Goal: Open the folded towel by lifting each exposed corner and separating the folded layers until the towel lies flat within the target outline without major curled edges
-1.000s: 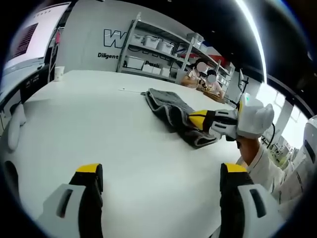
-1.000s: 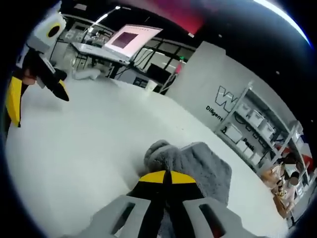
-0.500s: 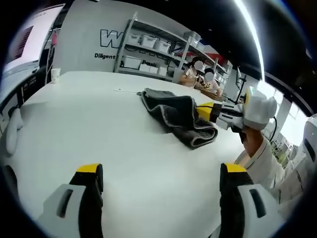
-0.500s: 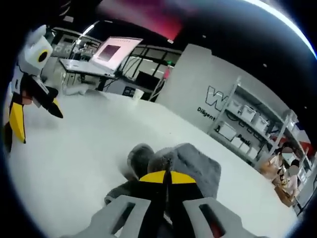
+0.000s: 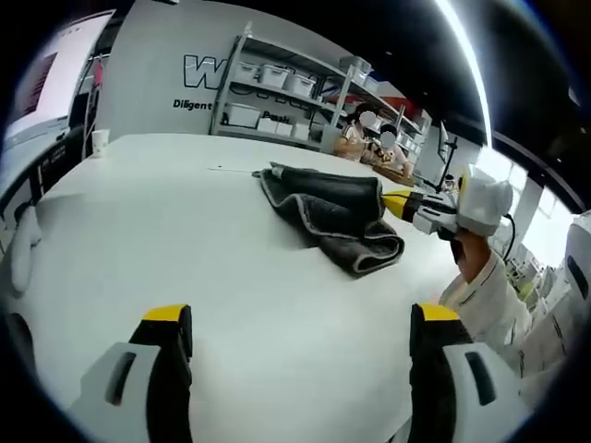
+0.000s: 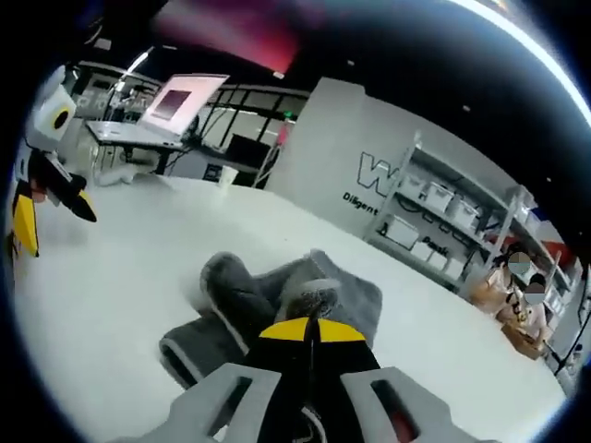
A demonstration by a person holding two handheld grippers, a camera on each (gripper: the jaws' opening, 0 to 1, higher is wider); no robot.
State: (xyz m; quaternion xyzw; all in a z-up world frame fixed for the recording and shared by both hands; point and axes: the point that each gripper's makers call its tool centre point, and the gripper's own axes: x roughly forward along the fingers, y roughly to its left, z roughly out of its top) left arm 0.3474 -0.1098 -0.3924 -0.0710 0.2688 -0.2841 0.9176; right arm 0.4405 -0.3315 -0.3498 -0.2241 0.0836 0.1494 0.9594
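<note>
Grey towel [image 5: 334,214], folded/bunched, mid white surface [image 5: 185,258] toward far edge, one layer raised off it by R tool [image 6: 309,330] w/ jaws clenched on it; L tool [image 5: 300,318] jaws spread, nothing gripped, above near edge.

A big white table [image 5: 166,231] takes up most of the room. Behind it stands a grey wall [image 5: 157,83] with large letters on it. Next to the wall is a metal shelf [image 5: 277,92] holding white boxes [image 5: 251,115]. A paper cup [image 5: 100,140] sits near the far left corner of the table. A long bright light [image 5: 466,55] runs across the dark ceiling. A screen [image 6: 185,97] glows pink over another desk.
</note>
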